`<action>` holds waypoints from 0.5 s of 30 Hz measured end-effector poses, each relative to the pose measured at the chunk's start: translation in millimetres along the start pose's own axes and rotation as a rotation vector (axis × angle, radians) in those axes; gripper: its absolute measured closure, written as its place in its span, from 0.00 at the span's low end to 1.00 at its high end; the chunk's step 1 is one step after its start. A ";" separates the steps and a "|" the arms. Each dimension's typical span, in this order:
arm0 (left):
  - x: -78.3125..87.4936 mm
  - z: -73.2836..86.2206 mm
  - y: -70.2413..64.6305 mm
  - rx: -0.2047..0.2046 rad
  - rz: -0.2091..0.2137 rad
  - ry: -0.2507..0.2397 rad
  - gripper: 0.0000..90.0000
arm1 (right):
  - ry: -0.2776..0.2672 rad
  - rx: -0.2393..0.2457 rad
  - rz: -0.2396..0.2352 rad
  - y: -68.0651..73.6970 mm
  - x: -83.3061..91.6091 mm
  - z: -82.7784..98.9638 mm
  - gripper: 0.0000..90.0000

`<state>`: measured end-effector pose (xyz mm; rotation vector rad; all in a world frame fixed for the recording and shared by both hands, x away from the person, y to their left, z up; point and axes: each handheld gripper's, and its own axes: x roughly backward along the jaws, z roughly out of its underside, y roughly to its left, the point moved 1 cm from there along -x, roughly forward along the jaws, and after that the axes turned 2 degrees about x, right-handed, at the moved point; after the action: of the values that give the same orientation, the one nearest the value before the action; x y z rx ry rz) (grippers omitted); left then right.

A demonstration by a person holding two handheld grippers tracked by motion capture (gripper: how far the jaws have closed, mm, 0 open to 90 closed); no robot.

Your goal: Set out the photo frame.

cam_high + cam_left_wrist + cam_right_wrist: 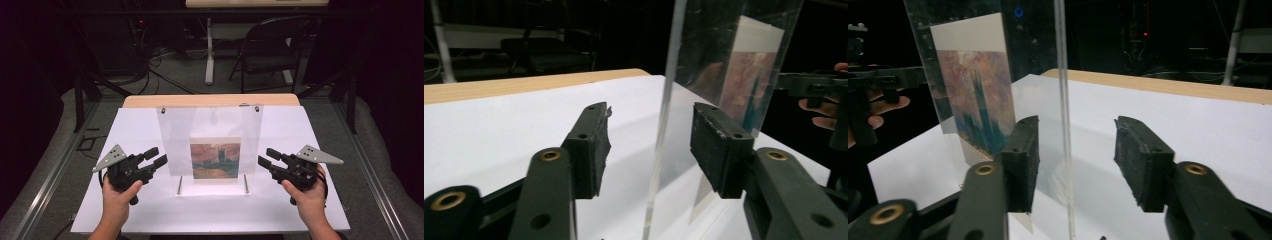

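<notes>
My left gripper [159,158] and right gripper [264,157] both have jaws spread, each straddling a side edge of the upright clear acrylic picture frame [208,131] without pressing it. The frame stands mid-counter on the white sheet [140,210], holding a reddish painted print [215,158]. If one side clamps first or I nudge unevenly, I reckon it tips backward.

Black folding chair [270,47] (behind table [150,101])
</notes>
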<state>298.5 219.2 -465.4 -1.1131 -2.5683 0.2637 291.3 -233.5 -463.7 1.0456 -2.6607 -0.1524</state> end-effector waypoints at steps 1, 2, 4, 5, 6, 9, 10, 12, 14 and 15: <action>2.0 3.6 3.1 -0.006 -0.024 0.003 0.52 | 0.003 0.009 0.011 -1.5 1.2 1.3 0.53; 2.6 5.7 4.5 -0.008 -0.037 0.002 0.51 | 0.003 0.011 0.023 -2.5 1.7 2.9 0.51; 3.7 10.4 8.0 -0.012 -0.063 0.010 0.49 | 0.015 0.024 0.054 -5.7 2.9 6.2 0.50; 3.7 10.4 8.0 -0.012 -0.063 0.010 0.48 | 0.015 0.028 0.066 -7.4 3.3 7.9 0.49; 4.3 15.4 11.1 -0.015 -0.080 0.020 0.48 | 0.016 0.029 0.075 -9.4 3.9 9.6 0.48; 5.4 22.7 15.8 -0.011 -0.107 0.025 0.46 | 0.022 0.017 0.095 -15.4 5.8 14.2 0.47; 5.6 25.3 17.9 -0.011 -0.117 0.025 0.46 | 0.023 0.016 0.106 -17.5 6.5 15.7 0.46; 5.2 31.3 23.0 0.010 -0.130 0.020 0.46 | 0.021 0.003 0.119 -21.1 7.2 19.5 0.46; 4.6 37.5 28.8 0.031 -0.151 0.025 0.46 | 0.024 -0.004 0.132 -24.8 7.0 24.3 0.45; 4.3 39.9 31.5 0.037 -0.161 0.026 0.46 | 0.030 -0.008 0.139 -25.7 6.7 26.9 0.45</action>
<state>302.2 242.2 -510.8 -0.8853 -2.6007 0.2538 295.5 -257.0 -493.0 0.8502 -2.6918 -0.1184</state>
